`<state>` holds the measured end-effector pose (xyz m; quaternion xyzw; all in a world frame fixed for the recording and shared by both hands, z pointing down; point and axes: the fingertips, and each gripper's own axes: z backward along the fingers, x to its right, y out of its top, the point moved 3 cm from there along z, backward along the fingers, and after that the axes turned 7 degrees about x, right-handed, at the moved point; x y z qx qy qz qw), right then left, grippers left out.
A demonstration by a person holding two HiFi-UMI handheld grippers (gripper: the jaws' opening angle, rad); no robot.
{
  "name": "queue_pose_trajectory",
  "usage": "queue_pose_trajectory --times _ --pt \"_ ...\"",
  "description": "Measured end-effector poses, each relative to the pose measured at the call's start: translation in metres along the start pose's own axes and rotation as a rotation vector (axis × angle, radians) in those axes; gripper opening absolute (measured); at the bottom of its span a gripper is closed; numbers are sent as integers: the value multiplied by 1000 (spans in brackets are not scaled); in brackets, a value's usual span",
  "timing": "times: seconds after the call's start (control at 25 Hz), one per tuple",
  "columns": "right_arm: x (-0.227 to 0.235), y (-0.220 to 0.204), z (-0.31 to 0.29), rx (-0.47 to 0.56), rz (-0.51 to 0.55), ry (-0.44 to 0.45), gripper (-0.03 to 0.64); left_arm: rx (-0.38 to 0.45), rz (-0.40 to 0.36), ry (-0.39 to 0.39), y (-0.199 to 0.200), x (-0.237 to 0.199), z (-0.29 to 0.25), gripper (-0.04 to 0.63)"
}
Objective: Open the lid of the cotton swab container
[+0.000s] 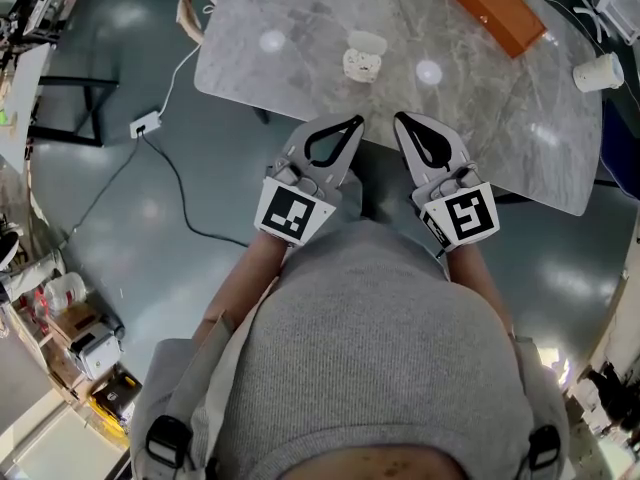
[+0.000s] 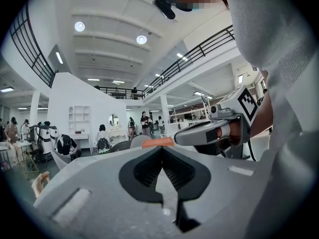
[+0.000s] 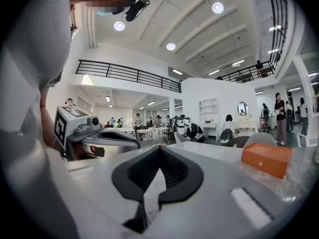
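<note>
In the head view, the container [image 1: 363,58] sits on the table [image 1: 290,68], close to the near edge. It is too small to tell if its lid is up or down, so the job could be waiting or could be done. The left tongs [image 1: 356,121] and right tongs [image 1: 400,119] are held side by side by the table's edge, close to the person. Their tips point toward the container but stop a little short and do not touch it. I think this is a resting spot, from which either one can reach out. An orange box [image 1: 497,10] and a cup [image 1: 598,72] on its side lie well apart from the container, out of the way. In the left gripper view, the left tongs [image 2: 162,148] are pressed together with nothing between them. The box peeks over their tips. In the right gripper view, the right tongs [image 3: 159,148] are together too, and empty. The box sits off to the right. The container shows in neither gripper view. I think the tongs block it.
</note>
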<state>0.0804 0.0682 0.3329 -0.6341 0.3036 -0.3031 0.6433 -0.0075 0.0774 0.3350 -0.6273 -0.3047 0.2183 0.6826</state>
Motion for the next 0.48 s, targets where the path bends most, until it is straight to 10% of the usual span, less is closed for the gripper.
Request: queue_pose_trajectory --times 0.48 --pt "-7 0 0 -4 6 0 2 -4 12 8 -4 0 8 0"
